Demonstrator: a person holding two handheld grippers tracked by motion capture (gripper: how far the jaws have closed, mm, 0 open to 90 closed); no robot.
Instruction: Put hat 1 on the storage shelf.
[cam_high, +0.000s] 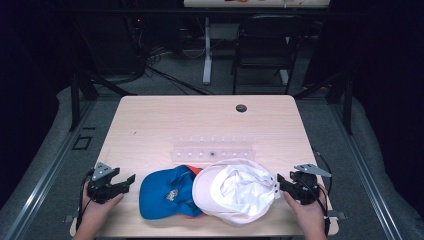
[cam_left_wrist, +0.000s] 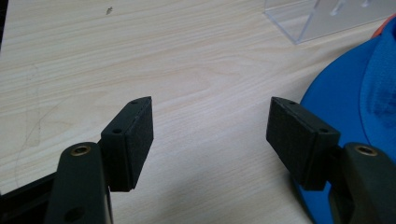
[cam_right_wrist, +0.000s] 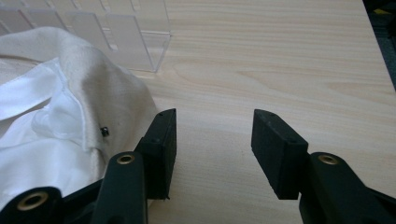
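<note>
A blue cap with an orange underside lies near the table's front edge, its brim at the right in the left gripper view. A white cap lies upside down, overlapping the blue one on its right; its cream cloth and white lining are in the right gripper view. My left gripper stands open just left of the blue cap, over bare wood. My right gripper stands open at the white cap's right edge, with its left jaw beside the cloth and nothing between the jaws.
A clear plastic rack with several slots stands behind the caps at mid-table, its corner in both gripper views. The wooden table has a round cable hole at the back. A chair stands beyond.
</note>
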